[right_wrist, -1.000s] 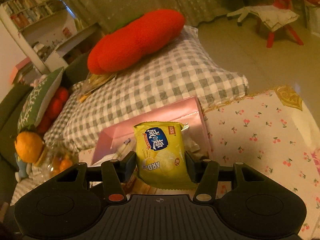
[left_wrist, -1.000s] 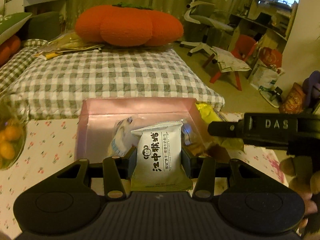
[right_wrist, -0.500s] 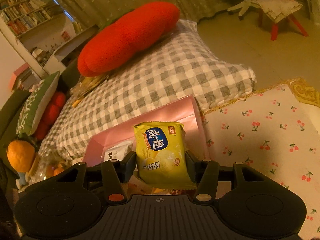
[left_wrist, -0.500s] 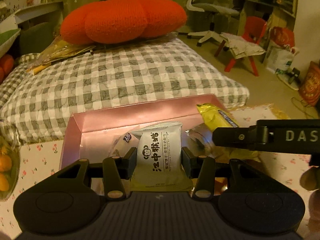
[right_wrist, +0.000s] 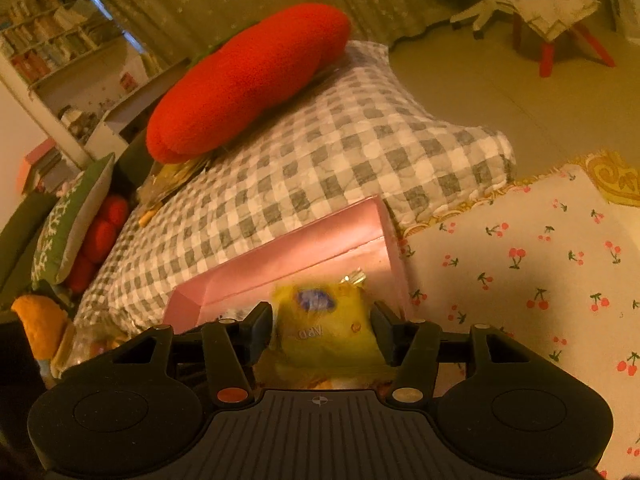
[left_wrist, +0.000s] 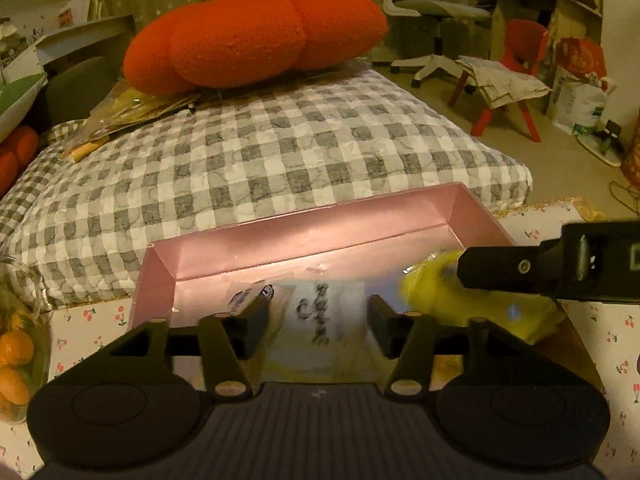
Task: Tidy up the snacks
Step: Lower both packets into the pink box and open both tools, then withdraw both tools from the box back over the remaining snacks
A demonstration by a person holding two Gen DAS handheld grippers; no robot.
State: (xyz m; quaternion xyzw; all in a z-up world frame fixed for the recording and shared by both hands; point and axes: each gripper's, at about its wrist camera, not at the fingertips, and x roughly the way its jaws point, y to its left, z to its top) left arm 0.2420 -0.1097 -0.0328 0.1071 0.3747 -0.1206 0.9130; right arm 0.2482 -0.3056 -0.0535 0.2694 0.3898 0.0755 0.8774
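Releasing is the step we judge to be in hand: both snacks hang over the pink box (left_wrist: 248,256), which sits on the cherry-print cloth (right_wrist: 520,280) against the checked cushion (left_wrist: 280,152). Our left gripper (left_wrist: 318,320) is opening its jaws, and the white packet (left_wrist: 324,320) between them shows a gap on either side, blurred as if it may be dropping, though the smear makes that hard to confirm. Our right gripper (right_wrist: 322,324) is opening too, with the yellow packet (right_wrist: 324,328) loose between its pads (right_wrist: 262,320) and likewise blurred; from the left view that same packet shows under the right gripper's finger, over the box's right end. Another wrapped snack (left_wrist: 250,300) lies in the box already. Next, we think, both grippers need to let the packets fall clear, then lift straight out without catching the box wall, and go looking for whatever snacks remain outside.
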